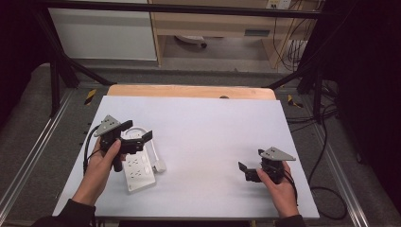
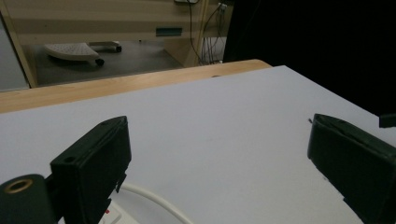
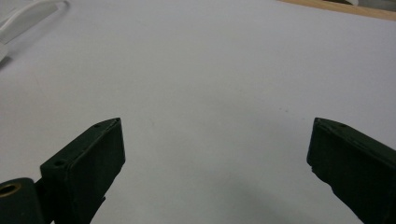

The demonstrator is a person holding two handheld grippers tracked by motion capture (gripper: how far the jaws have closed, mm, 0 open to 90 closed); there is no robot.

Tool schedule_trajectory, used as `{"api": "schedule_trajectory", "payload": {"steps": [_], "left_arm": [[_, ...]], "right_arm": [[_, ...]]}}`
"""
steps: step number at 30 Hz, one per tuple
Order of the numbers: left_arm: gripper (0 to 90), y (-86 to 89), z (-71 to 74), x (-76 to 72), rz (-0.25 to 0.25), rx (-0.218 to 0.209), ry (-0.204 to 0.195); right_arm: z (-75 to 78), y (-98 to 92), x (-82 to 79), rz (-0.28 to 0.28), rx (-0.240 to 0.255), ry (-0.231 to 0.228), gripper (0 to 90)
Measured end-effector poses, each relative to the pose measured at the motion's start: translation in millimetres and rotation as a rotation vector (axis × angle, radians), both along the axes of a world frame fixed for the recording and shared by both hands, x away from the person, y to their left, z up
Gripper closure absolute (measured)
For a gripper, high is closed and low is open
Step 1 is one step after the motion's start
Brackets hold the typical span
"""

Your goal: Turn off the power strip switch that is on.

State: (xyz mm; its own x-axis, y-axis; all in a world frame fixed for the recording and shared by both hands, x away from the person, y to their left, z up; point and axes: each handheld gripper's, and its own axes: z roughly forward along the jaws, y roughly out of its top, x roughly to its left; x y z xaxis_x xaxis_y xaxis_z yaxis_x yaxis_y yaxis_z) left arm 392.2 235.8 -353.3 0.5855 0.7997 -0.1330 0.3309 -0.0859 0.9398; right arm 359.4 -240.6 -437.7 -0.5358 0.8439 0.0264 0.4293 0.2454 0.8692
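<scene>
A white power strip point(image 1: 137, 172) lies on the left of the white table sheet point(image 1: 213, 127), its white cable point(image 1: 152, 152) looped beside it. My left gripper point(image 1: 138, 131) hovers over the strip's far end, open with nothing between its jaws. In the left gripper view the open left gripper point(image 2: 217, 135) looks across bare sheet, with a corner of the strip point(image 2: 114, 215) and its cable point(image 2: 154, 200) low at the left. My right gripper point(image 1: 250, 160) is held at the right of the sheet, open and holding nothing. In the right gripper view the right gripper point(image 3: 217, 135) faces bare sheet, the white cable point(image 3: 28, 11) far off.
A wooden table edge point(image 1: 189, 91) runs along the back of the sheet. Black frame posts point(image 1: 54, 78) stand at both back corners. Dark cables point(image 1: 326, 142) trail on the floor to the right. A wheeled base point(image 2: 74, 50) sits under the far cabinet.
</scene>
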Motion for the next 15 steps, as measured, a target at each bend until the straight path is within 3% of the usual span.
{"api": "schedule_trajectory", "payload": {"steps": [3, 15], "left_arm": [[6.0, 2.7, 5.8, -5.5, -0.007, -0.006, -0.006], [5.9, 34.7, 18.2, -28.2, 0.05, -0.025, -0.033]], "right_arm": [[0.3, 1.3, -0.1, 0.0, 0.004, 0.006, 4.4], [0.2, 0.6, 0.0, 0.0, -0.001, 0.002, 4.1]]}}
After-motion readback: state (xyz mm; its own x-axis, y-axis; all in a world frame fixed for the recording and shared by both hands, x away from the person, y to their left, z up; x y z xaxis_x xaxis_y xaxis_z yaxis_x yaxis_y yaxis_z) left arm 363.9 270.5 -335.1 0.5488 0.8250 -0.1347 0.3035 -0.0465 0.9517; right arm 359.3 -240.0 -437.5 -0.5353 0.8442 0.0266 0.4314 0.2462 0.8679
